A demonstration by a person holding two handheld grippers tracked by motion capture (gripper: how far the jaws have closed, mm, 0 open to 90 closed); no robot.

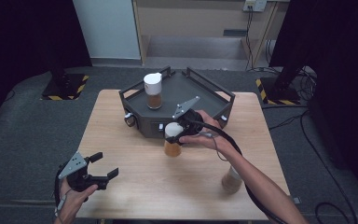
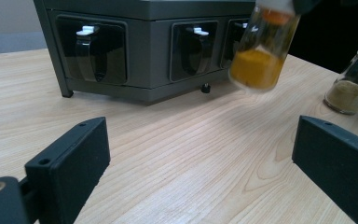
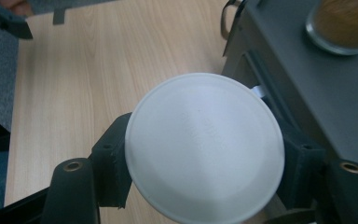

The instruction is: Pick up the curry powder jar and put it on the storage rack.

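Observation:
My right gripper [image 1: 177,129] is shut on the white cap of a spice jar [image 1: 172,147] holding orange-yellow powder, just in front of the dark grey rack [image 1: 200,86]. In the right gripper view the round cap [image 3: 204,147] sits between the two black jaws of the right gripper [image 3: 205,161]. From the left gripper view the same jar [image 2: 258,60] hangs tilted and blurred above the wood. My left gripper [image 1: 105,164] rests near the table's front left, open, its jaws wide apart with only bare tabletop between them; in its own view the left gripper [image 2: 200,154] shows the same.
A second white-capped jar [image 1: 153,91] with brown powder stands on top of the rack [image 3: 317,88]. A third jar [image 1: 231,179] with olive-brown powder stands on the table at the right, under the right forearm. The rack's front face [image 2: 121,46] has several recessed slots.

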